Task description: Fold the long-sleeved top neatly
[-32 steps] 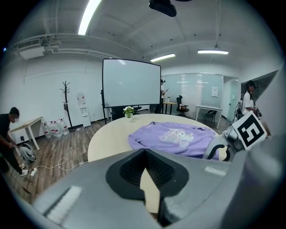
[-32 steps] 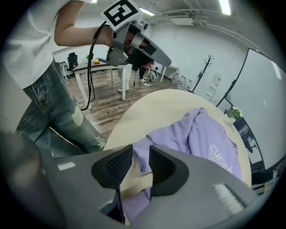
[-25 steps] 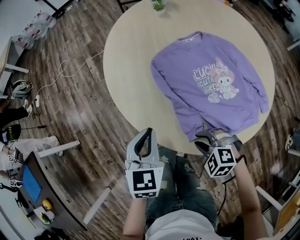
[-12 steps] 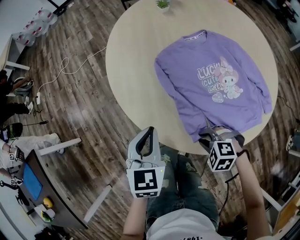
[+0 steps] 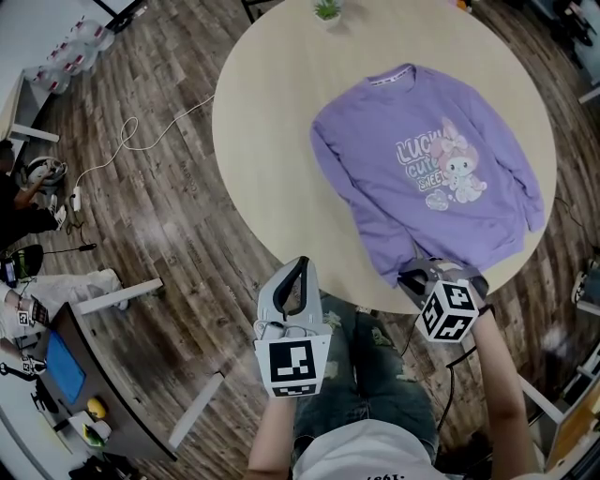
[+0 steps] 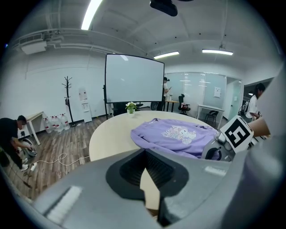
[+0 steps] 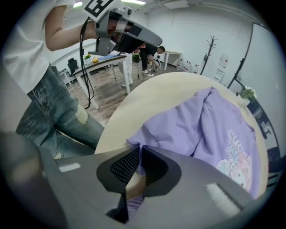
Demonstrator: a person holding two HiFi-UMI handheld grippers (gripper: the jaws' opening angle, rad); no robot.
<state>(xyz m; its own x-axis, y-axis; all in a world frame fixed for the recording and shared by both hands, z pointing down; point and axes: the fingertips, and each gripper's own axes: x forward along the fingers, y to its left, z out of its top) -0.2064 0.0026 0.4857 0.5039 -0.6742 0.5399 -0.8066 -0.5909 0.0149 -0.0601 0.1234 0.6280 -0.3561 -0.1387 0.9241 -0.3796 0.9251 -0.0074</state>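
Observation:
A purple long-sleeved top (image 5: 427, 169) with a cartoon print lies flat, front up, on the round beige table (image 5: 272, 112), neck toward the far side. My right gripper (image 5: 419, 275) is at the table's near edge, shut on the top's bottom hem; in the right gripper view purple cloth (image 7: 201, 129) is pinched between the jaws of the right gripper (image 7: 139, 148). My left gripper (image 5: 299, 266) hangs off the table's near edge, left of the top, shut with nothing in it. From the left gripper (image 6: 144, 152) the top (image 6: 172, 134) lies ahead to the right.
A small potted plant (image 5: 326, 9) stands at the table's far rim. A white cable (image 5: 131, 141) runs over the wooden floor on the left. A desk (image 5: 66, 366) stands at lower left. The person's jeans (image 5: 361, 366) are just below the table edge.
The right gripper has edged slightly closer to the table over the hem. The left gripper has barely moved. The top lies as before.

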